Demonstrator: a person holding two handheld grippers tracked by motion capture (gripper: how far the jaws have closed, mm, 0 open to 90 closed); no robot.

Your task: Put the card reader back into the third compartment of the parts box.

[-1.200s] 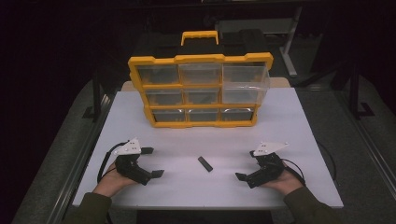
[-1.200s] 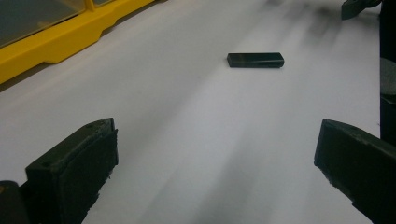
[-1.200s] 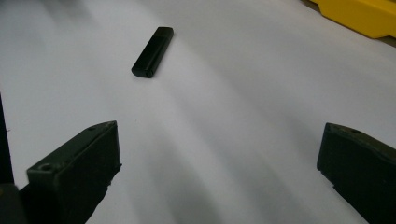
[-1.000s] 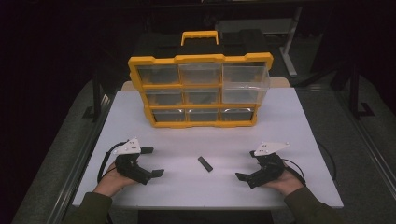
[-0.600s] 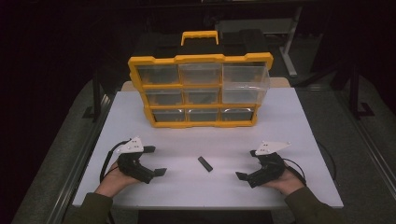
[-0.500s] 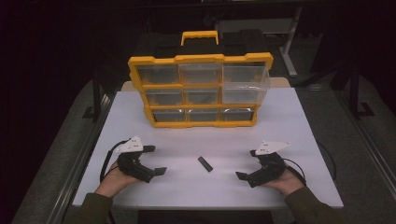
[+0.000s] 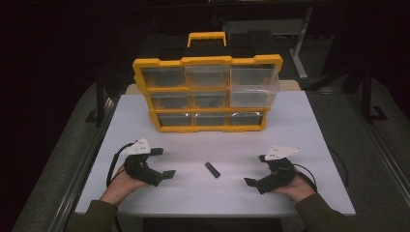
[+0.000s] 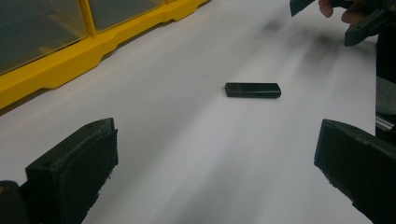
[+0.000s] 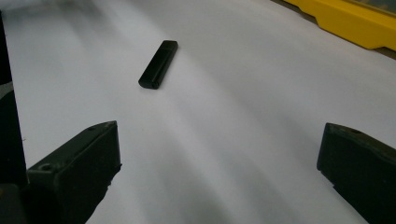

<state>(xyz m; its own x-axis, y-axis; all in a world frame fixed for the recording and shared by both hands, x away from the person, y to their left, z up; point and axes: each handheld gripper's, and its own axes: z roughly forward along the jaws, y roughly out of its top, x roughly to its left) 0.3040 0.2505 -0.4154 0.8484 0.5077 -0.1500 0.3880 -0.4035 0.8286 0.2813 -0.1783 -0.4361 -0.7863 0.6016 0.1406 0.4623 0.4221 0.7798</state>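
While both my tools rest low near the front edge of the desk (image 7: 309, 121), I see plenty of bare white surface between them. Left tool (image 7: 162, 164) sits toward the front-left, jaws spread wide, nothing between them. Right tool (image 7: 256, 170) sits toward the front-right, jaws also spread wide and empty. Each is held by a hand coming in from the near edge.

Black stick (image 7: 212, 169) lies flat on the desk between the two tools, apart from both, touching neither. In the high view it lies at a slant. In the left gripper view the stick (image 8: 252, 89) is ahead of the jaws and a bit right of centre, lying crosswise; the right tool (image 8: 327, 5) shows at the top right corner. In the right gripper view the stick (image 9: 158, 64) is ahead and left of centre, slanted.

Yellow organizer box (image 7: 208, 61) stands upright at the back of the desk, clear drawers facing me, well apart from the stick. Open desk lies between box and stick. Side edges are clear of both tools.
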